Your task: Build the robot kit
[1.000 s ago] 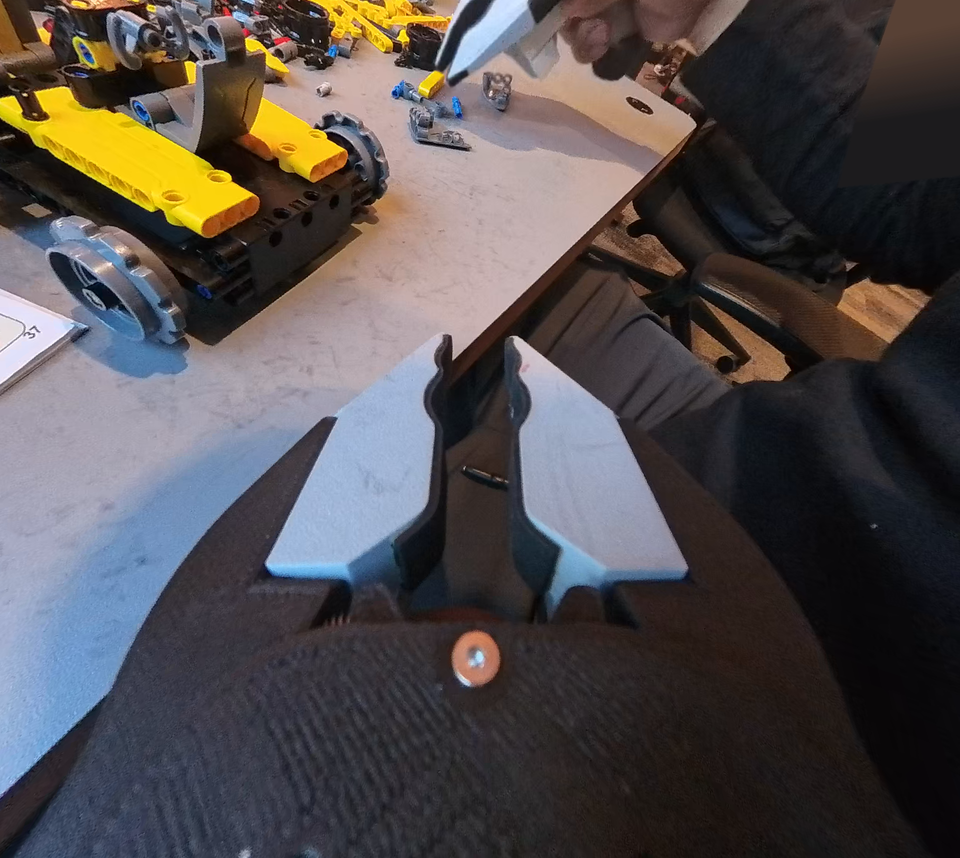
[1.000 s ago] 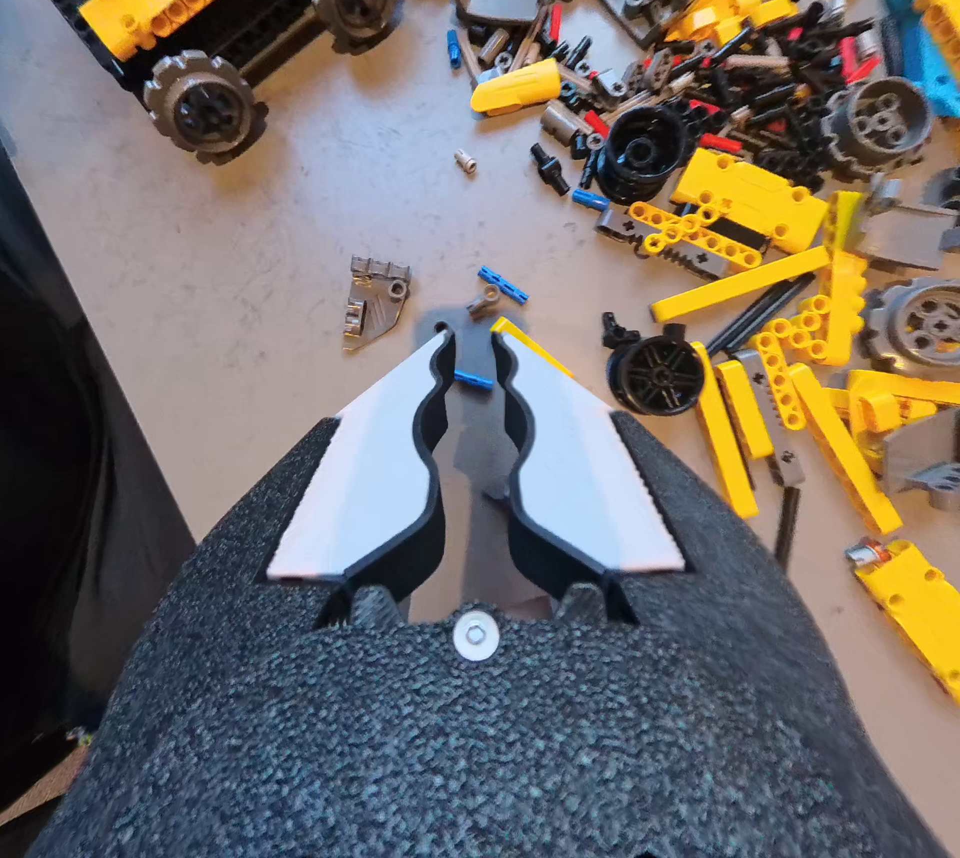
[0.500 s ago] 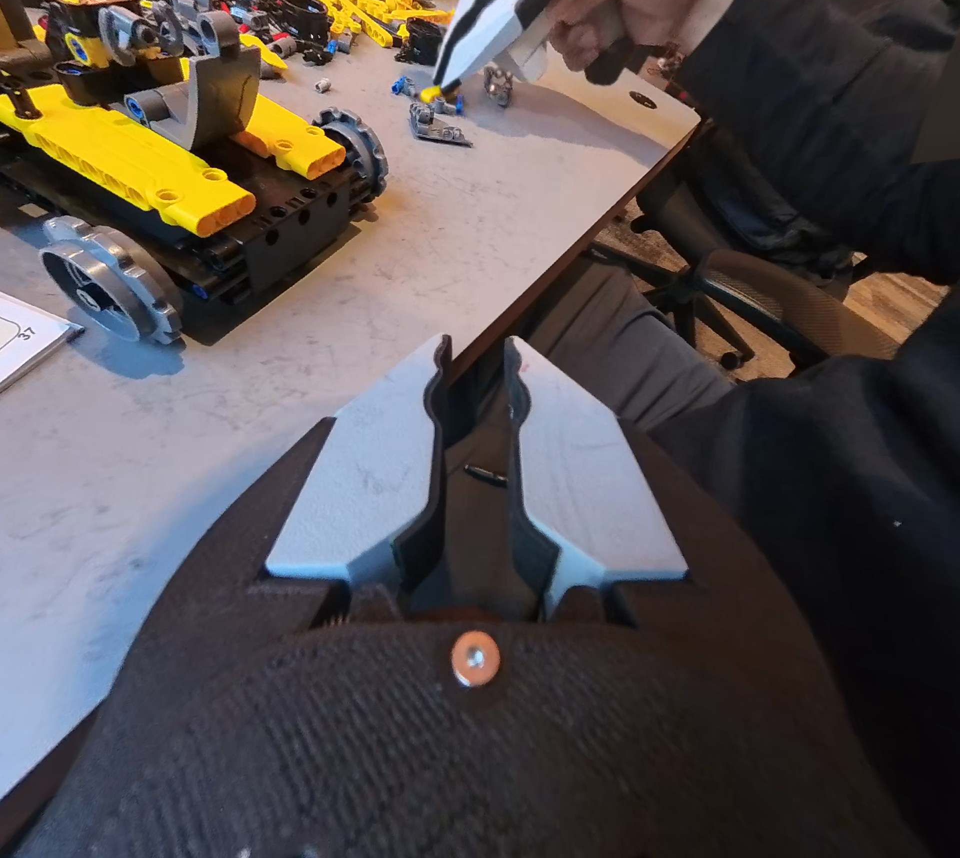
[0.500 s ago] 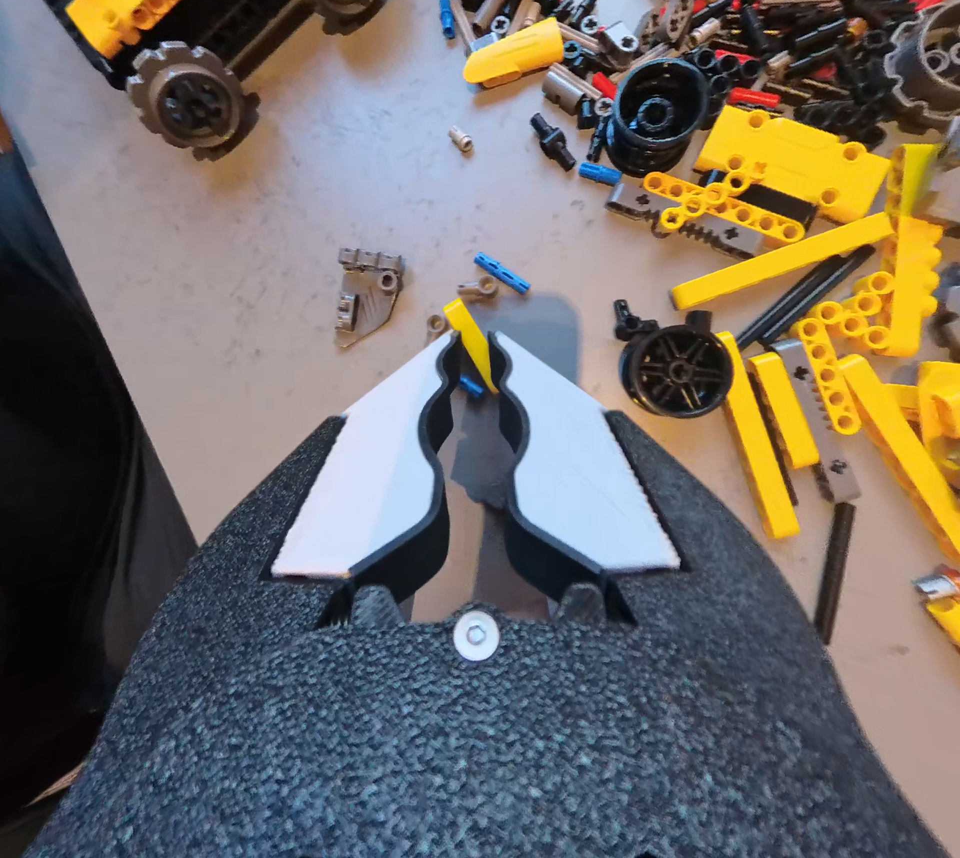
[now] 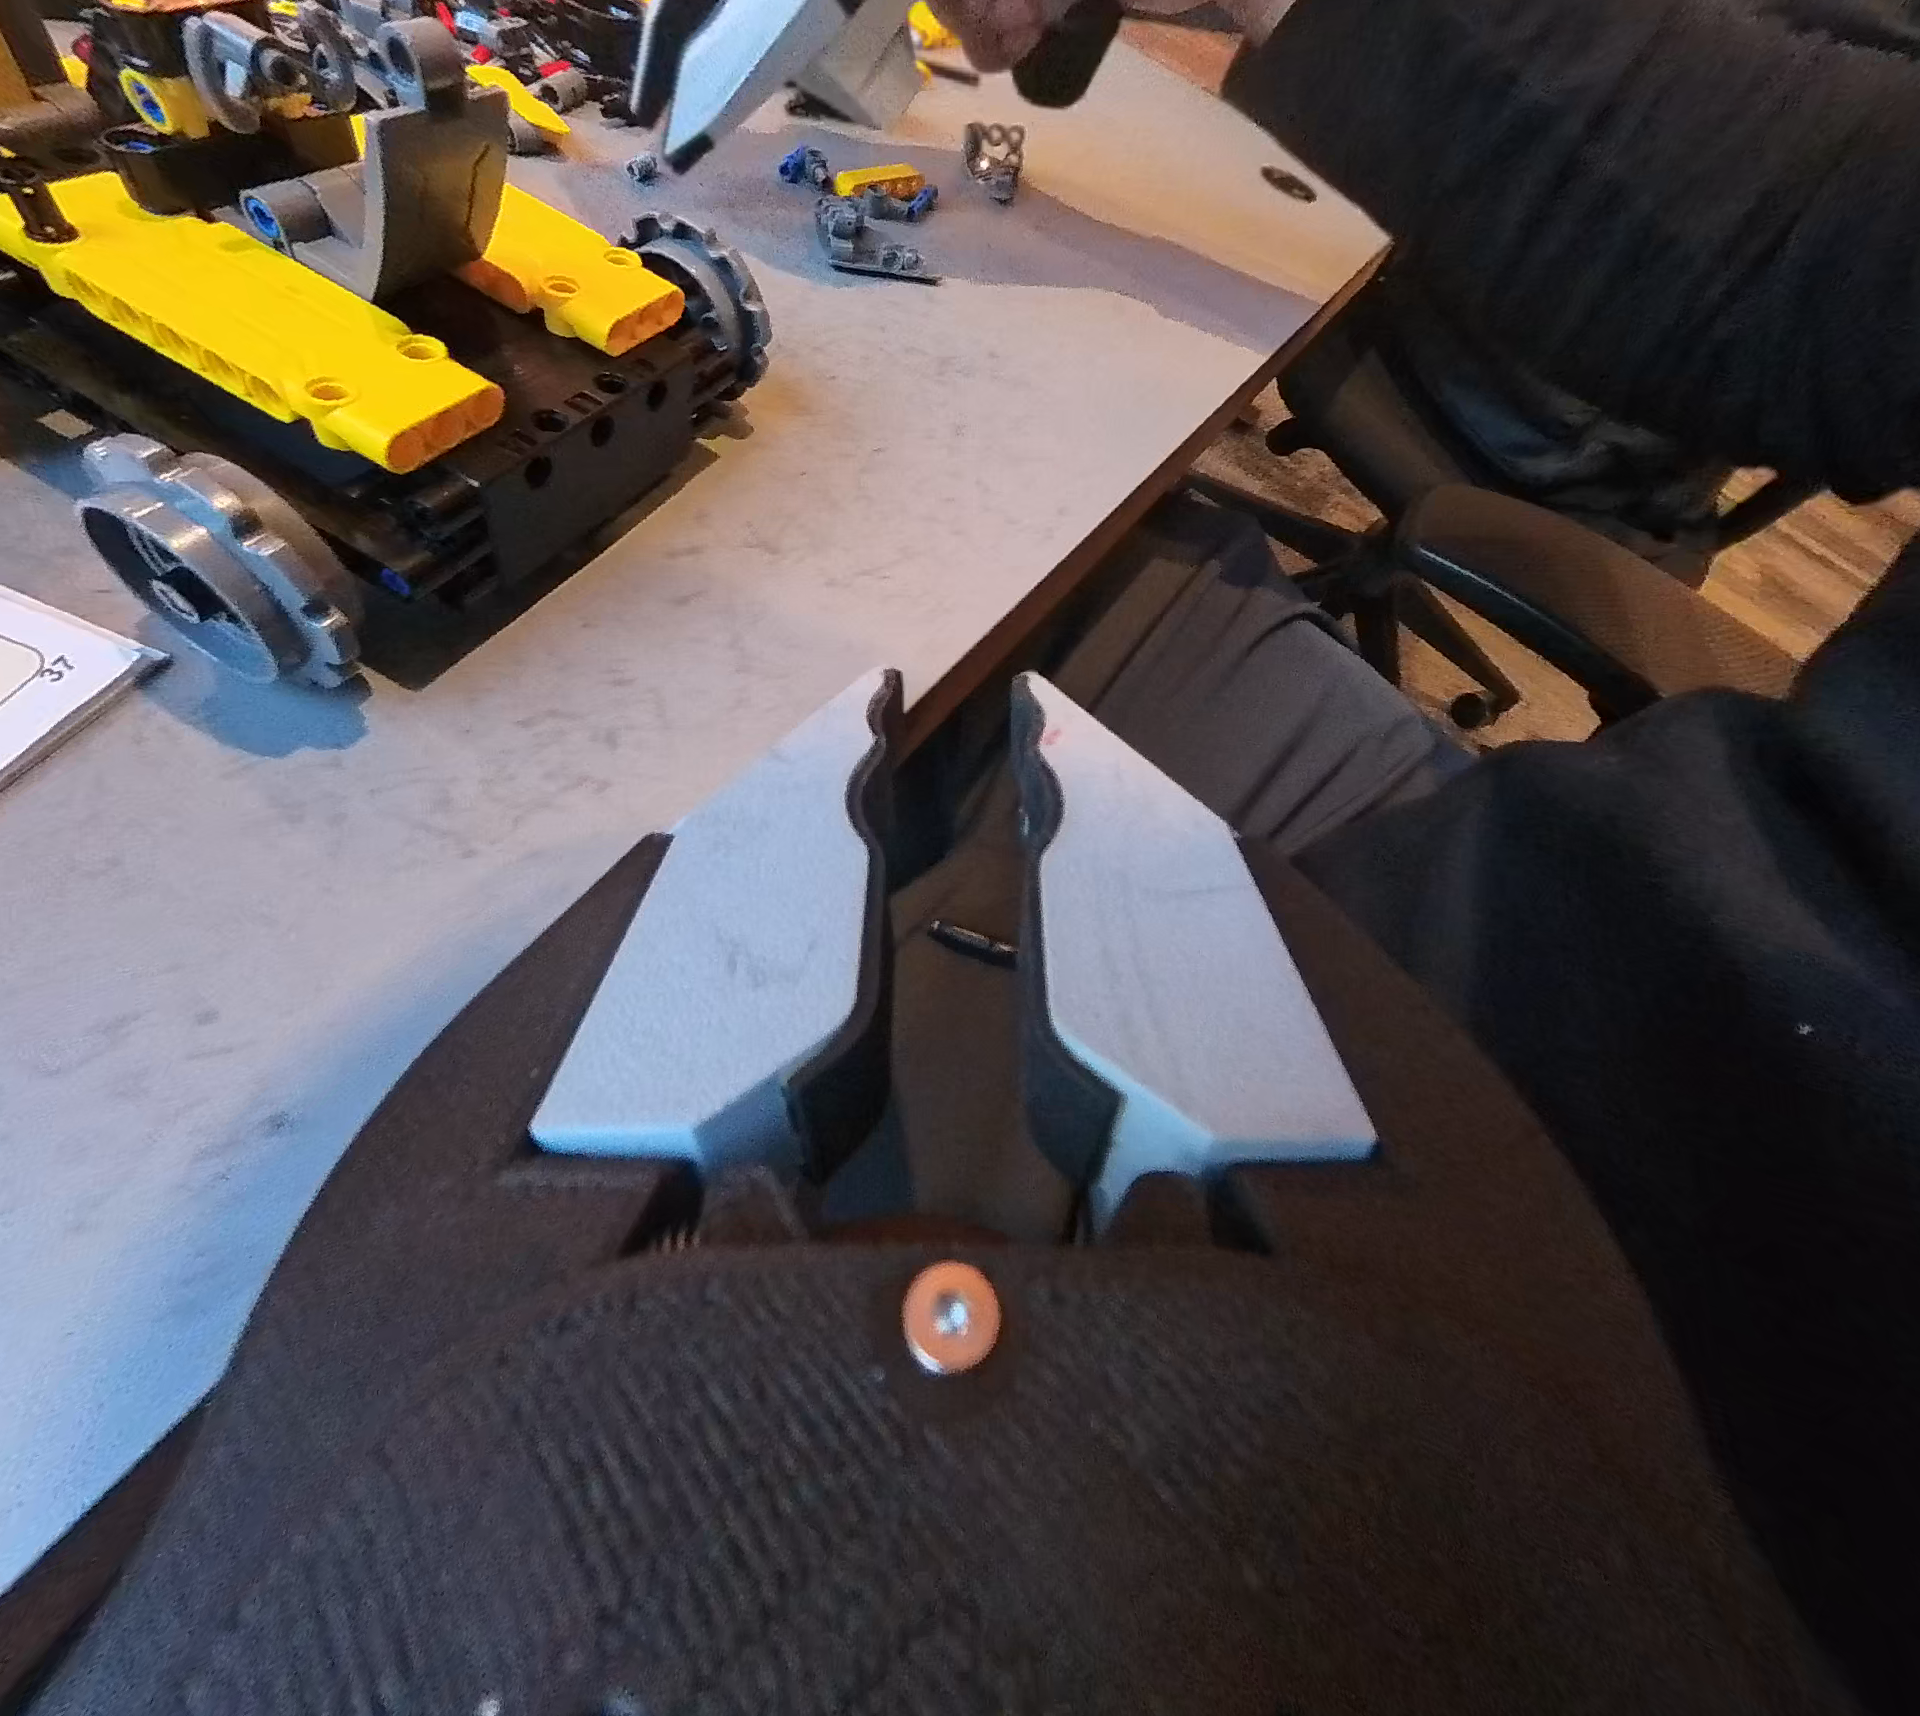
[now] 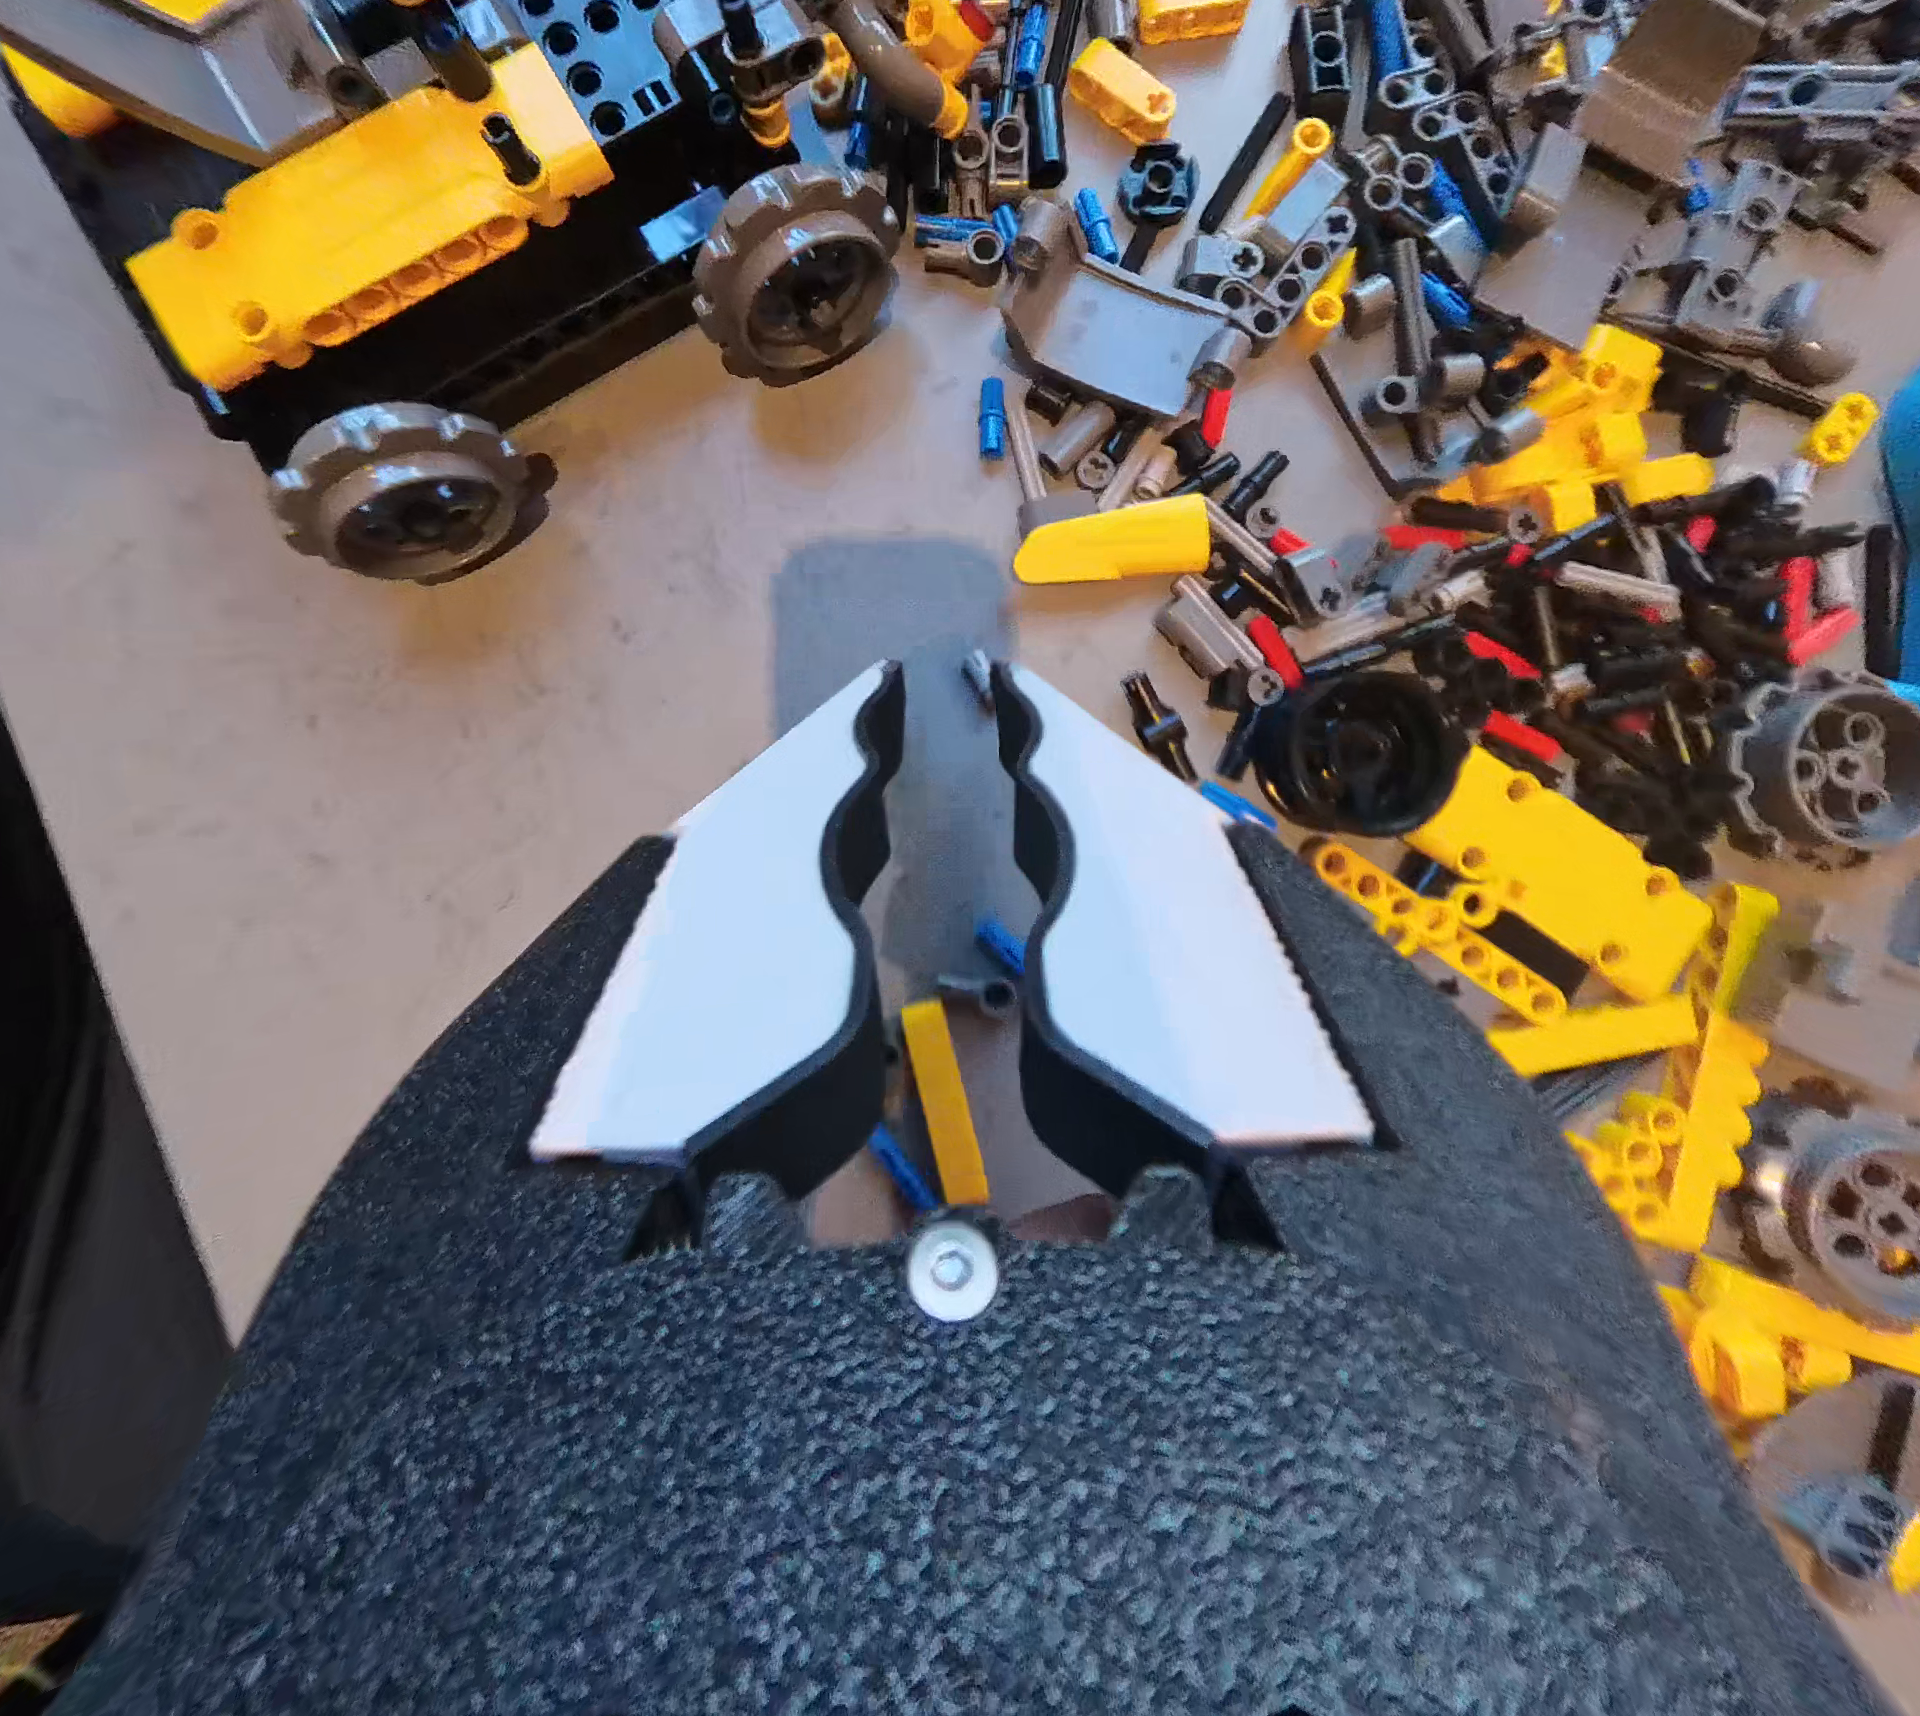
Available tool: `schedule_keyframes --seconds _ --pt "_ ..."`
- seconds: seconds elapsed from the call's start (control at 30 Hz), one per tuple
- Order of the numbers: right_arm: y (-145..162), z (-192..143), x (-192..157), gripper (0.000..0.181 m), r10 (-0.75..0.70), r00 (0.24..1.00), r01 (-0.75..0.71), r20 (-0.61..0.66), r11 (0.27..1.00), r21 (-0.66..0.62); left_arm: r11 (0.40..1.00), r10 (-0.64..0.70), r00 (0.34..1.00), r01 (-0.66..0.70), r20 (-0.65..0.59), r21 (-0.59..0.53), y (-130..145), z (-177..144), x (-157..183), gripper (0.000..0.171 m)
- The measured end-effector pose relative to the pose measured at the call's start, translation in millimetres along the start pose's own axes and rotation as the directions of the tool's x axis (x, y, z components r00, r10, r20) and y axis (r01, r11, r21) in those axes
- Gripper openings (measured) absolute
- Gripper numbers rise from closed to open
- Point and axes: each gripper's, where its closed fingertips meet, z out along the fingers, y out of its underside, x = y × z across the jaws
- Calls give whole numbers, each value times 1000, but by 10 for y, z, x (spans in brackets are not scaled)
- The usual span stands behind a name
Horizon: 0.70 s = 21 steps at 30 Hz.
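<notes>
My right gripper (image 6: 948, 674) is open by a narrow gap and empty, low over the table. A small grey pin (image 6: 977, 674) lies between its fingertips. A short yellow beam (image 6: 943, 1105) lies flat on the table under the finger bases, with blue pins (image 6: 1000, 944) beside it. In the left wrist view the right gripper (image 5: 670, 134) hangs over the pin (image 5: 641, 167), and the yellow beam (image 5: 878, 183) lies to its right. My left gripper (image 5: 954, 705) is slightly open and empty, above the table's front edge (image 5: 1143, 440).
A yellow and black model vehicle (image 5: 312, 336) with grey wheels stands at the left and also shows in the right wrist view (image 6: 364, 243). A dense pile of loose parts (image 6: 1455, 316) fills the right. A booklet corner (image 5: 52, 690) lies at the left. An office chair (image 5: 1558, 586) stands beyond the table edge. There is about 20 cm between the tips of the two grippers.
The yellow beam that stood between the right fingertips now lies flat on the table. My right gripper has moved forward toward the vehicle, over the small grey pin. My left gripper has not moved.
</notes>
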Motion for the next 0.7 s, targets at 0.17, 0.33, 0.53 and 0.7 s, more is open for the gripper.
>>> schedule_keyframes --seconds 0.17,0.33,0.53,0.7 --pt "53 80 140 6 -34 998 30 -53 998 -62 1000 -24 1000 24 -7 11 -14 -22 -21 19" --pt "-87 89 308 6 -80 992 72 -96 994 -82 999 -32 999 32 -25 10 -18 -12 7 19" --pt "-316 -15 644 6 -75 986 67 -147 996 -58 999 -33 999 34 -16 13 -20 -20 -12 19" --pt "-251 145 725 13 -63 990 52 -129 995 -88 1000 -23 1000 23 -21 6 -10 -13 13 19"
